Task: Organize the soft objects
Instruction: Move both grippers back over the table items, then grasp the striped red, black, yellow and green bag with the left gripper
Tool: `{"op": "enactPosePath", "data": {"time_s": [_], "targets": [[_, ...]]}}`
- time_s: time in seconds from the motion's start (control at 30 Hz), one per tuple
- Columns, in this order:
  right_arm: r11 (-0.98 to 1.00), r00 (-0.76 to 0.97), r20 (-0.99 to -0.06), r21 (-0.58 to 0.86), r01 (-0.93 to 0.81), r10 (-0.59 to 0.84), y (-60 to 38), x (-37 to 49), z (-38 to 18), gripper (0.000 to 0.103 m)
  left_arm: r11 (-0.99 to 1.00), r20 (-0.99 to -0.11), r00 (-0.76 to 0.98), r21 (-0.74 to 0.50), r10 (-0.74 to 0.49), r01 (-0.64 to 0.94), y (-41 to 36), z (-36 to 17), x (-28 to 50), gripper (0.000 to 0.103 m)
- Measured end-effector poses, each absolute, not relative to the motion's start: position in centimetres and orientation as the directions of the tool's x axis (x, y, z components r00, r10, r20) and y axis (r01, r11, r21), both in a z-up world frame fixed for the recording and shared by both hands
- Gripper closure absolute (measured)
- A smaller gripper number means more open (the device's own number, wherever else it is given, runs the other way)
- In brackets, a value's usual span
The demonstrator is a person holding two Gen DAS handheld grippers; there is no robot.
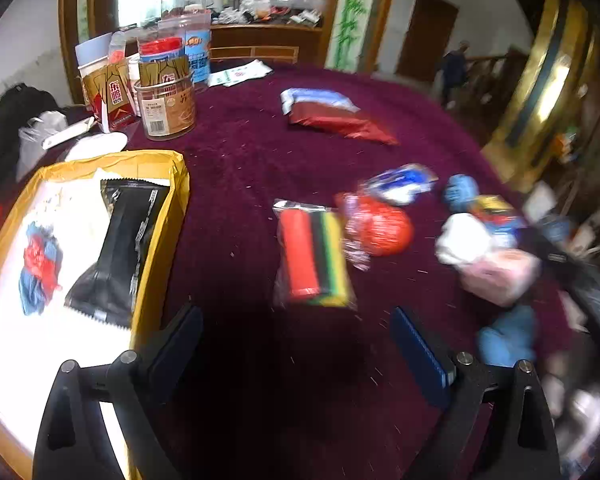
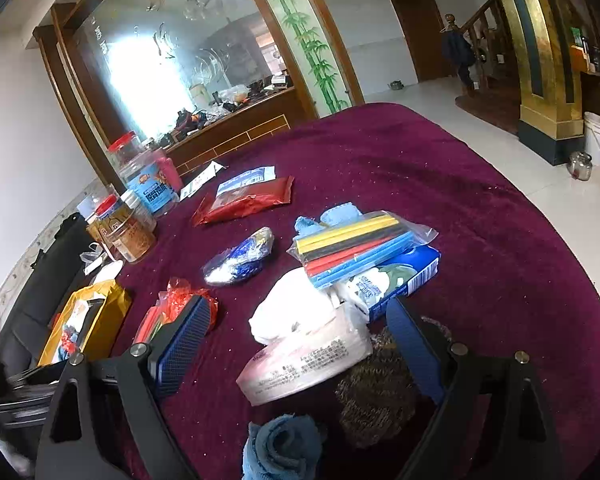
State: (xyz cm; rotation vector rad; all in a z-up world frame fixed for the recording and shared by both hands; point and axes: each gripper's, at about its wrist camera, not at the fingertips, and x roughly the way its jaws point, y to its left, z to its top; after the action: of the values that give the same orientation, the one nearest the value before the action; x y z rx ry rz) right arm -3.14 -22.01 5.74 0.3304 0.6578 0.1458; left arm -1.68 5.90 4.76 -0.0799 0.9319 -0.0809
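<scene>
My left gripper [image 1: 296, 344] is open and empty above the purple tablecloth [image 1: 240, 168], right of the yellow box [image 1: 168, 216]. The box holds a black pouch [image 1: 120, 248] and a red-blue cloth [image 1: 40, 268]. Ahead lie a bag of coloured strips [image 1: 314, 256] and a red crinkly bag [image 1: 380, 228]. My right gripper [image 2: 300, 344] is open and empty around a pink tissue pack [image 2: 304, 356]. A blue rolled cloth [image 2: 280, 448] and a brown scrubby pad [image 2: 376, 400] lie beneath it. Another bag of coloured strips [image 2: 356, 248] rests on a blue-white pack [image 2: 396, 280].
Plastic jars and cartons [image 1: 164, 92] stand at the table's far left, also in the right wrist view [image 2: 140, 204]. A red pouch with a blue-white packet [image 2: 244, 196] lies mid-table. A blue foil bag [image 2: 240, 260] lies near it. The yellow box [image 2: 84, 320] is at the left edge.
</scene>
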Motion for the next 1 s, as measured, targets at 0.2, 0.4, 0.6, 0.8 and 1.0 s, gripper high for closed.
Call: {"op": "enactPosePath", "data": {"time_s": [0.2,0.4,0.6,0.8,1.0], "targets": [[0.928,0.782,-0.572,0.371,-0.024,0.249,-22.4,-3.2,5.7,0.014,0.999,-0.791,0.611,0.044,0.027,0.013,3.8,3.0,2.0,0.006],[0.926,0.774,-0.580,0.377,-0.023,0.255,-22.4,-3.1,5.4,0.014,0.993,-0.809,0.588,0.088,0.024,0.081,2.3,0.9,4.5,0.033],[0.927,0.767,-0.591,0.376,-0.012,0.250,-22.3,-2.9,5.2,0.014,0.992,-0.812,0.573,-0.065,-0.113,0.104,3.7,1.8,3.3,0.062],[0.928,0.765,-0.596,0.373,-0.009,0.247,-22.3,-2.8,5.0,0.014,0.975,-0.785,0.579,-0.190,-0.221,0.115,5.4,3.4,0.5,0.063],[0.928,0.765,-0.596,0.372,-0.008,0.245,-22.4,-2.8,4.9,0.014,0.959,-0.750,0.599,-0.237,-0.281,0.153,5.9,4.9,-3.0,0.062]]}}
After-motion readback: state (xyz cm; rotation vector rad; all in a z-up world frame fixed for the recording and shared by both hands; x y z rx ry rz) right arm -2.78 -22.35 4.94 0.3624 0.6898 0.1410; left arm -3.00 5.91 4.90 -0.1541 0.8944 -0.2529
